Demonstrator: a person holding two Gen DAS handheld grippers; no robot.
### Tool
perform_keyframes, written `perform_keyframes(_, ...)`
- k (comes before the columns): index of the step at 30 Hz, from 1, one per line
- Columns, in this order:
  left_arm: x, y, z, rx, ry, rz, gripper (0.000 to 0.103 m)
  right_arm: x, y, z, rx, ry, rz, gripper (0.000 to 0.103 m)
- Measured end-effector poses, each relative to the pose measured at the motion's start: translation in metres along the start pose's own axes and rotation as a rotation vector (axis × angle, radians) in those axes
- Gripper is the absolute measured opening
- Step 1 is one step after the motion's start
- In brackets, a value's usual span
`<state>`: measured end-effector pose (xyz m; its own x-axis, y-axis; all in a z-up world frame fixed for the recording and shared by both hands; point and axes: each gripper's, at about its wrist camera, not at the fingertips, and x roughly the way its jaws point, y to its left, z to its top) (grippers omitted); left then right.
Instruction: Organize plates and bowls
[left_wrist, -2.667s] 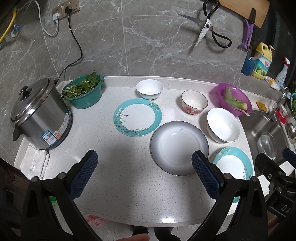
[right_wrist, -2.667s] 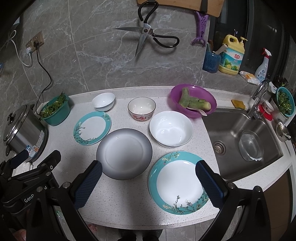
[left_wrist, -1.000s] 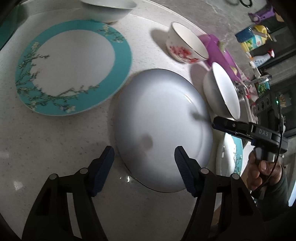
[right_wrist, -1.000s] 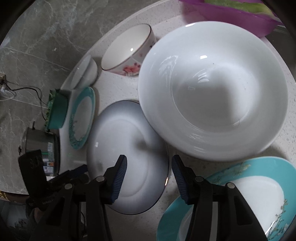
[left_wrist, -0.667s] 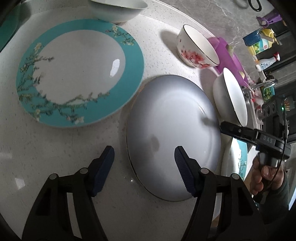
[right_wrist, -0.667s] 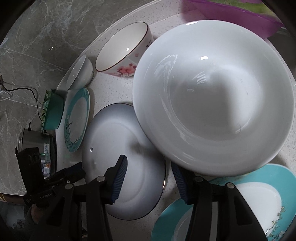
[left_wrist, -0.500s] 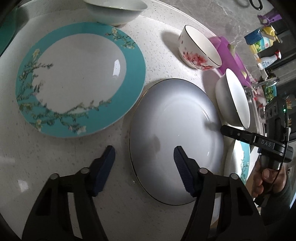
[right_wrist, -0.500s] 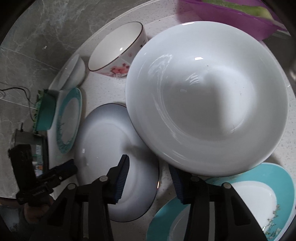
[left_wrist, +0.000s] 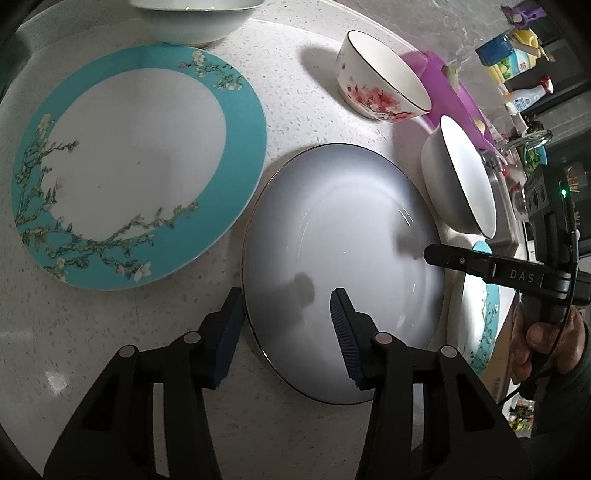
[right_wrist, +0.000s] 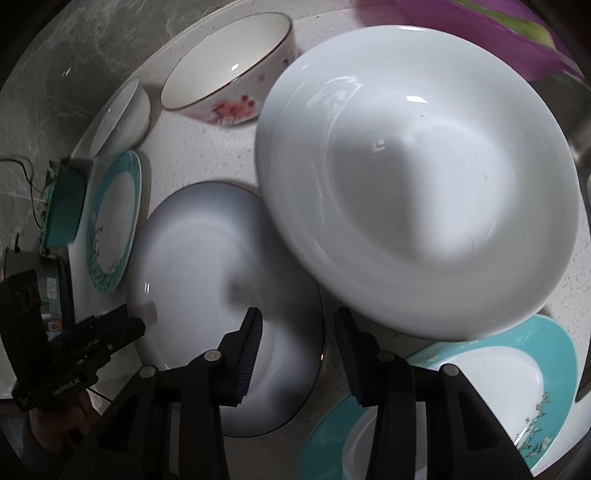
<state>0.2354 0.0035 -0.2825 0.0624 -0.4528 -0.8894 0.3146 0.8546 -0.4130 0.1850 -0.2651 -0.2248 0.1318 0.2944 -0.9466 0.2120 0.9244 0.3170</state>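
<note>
On the speckled counter (left_wrist: 303, 107) the grey plate (left_wrist: 343, 251) lies between your two grippers, and both have closed in on it since half a second ago. Your left gripper (left_wrist: 288, 325) sits low at the plate's near-left edge with its jaws apart: one blue pad is outside the rim on the counter side, the other hangs over the plate's inner surface, so the rim runs between them without being pinched. That gap looks about the same as in the earlier frames, but the rim now reaches further in between the pads than it did.

Your right gripper (right_wrist: 299, 350) is also parted, straddling the plate's opposite edge where it meets the second teal plate (right_wrist: 498, 380). From the left wrist view its black finger (left_wrist: 458, 258) reaches in over the plate's right side.

Compared with the earlier right wrist frame, the large white bowl (right_wrist: 417, 192) fills more of the view and overlaps the grey plate's far edge; whether it touches the plate I cannot tell. The teal plate with blossom branches (left_wrist: 125, 162) lies just left of the grey plate, their rims nearly touching. Behind them stand the red-flowered bowl (left_wrist: 380, 85) and a small white bowl (left_wrist: 192, 18), unmoved.
</note>
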Motion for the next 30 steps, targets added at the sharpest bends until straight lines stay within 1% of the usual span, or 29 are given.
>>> perform_keyframes(1, 0.001, -0.001, 0.001, 0.007, -0.001, 0.016, 0.037, 0.000, 0.002, -0.001, -0.002, 0.004, -0.007, 0.037)
perform_keyframes(2, 0.001, -0.002, 0.002, 0.016, -0.002, 0.035, 0.027, 0.000, 0.002, -0.001, -0.008, 0.003, -0.031, 0.031)
perform_keyframes(3, 0.001, -0.002, 0.003, 0.030, -0.001, 0.062, 0.024, 0.000, 0.002, -0.001, -0.011, 0.002, -0.042, 0.031)
perform_keyframes(5, 0.002, -0.001, 0.005, 0.033, 0.003, 0.048, 0.023, -0.001, 0.001, -0.003, -0.011, 0.001, -0.046, 0.031)
perform_keyframes(9, 0.002, -0.003, 0.006, 0.054, 0.004, 0.058, 0.023, -0.001, 0.003, -0.009, 0.009, -0.018, -0.062, 0.031)
perform_keyframes(19, -0.002, 0.002, -0.004, 0.018, 0.020, 0.044, 0.022, -0.010, -0.005, -0.030, 0.033, -0.052, -0.050, 0.029)
perform_keyframes(26, -0.021, -0.003, -0.014, 0.015, -0.019, 0.051, 0.022, -0.017, 0.006, -0.042, 0.012, -0.072, -0.046, 0.028)
perform_keyframes(30, -0.037, -0.002, -0.030, 0.000, -0.040, 0.066, 0.022, -0.026, 0.014, -0.050, -0.012, -0.087, -0.033, 0.028)
